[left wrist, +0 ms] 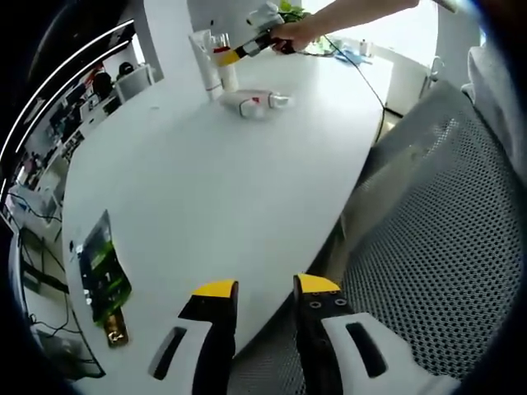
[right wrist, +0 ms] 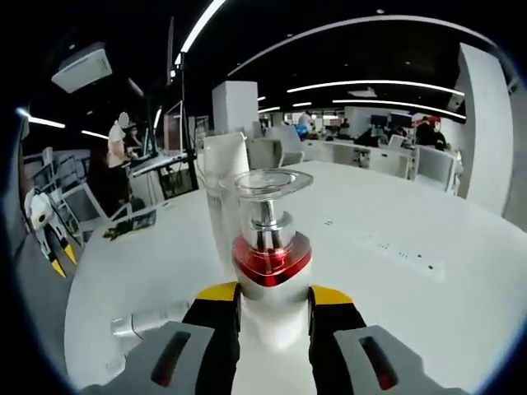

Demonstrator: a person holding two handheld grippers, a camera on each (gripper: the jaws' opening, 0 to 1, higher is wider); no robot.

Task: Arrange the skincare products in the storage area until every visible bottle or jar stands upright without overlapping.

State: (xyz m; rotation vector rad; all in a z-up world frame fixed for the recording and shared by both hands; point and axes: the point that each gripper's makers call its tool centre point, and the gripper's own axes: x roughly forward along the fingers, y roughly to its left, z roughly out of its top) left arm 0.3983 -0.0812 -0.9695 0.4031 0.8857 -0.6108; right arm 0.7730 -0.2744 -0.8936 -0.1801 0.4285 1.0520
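At the left of the desk [left wrist: 206,189], a green packet [left wrist: 103,267] was seen lying flat, well apart from the skincare group at the far end. The left tongs [left wrist: 268,300] were held over the near desk edge, parted and with nothing between them. In the far group, a white tube [left wrist: 204,58] was seen standing upright, and just beside it a white bottle [left wrist: 251,103] with red trim lay on its side, not yet righted. The right tongs [right wrist: 272,300] were closed on a pump bottle [right wrist: 268,247], gripped at its white body just below the red collar, beside the standing tube. That bottle was shown upright, with a clear cap, a silver neck and a glossy red band. It was judged light, rigid and slippery, its cap possibly loose, so a hold low on the body was thought safer than one at the neck.
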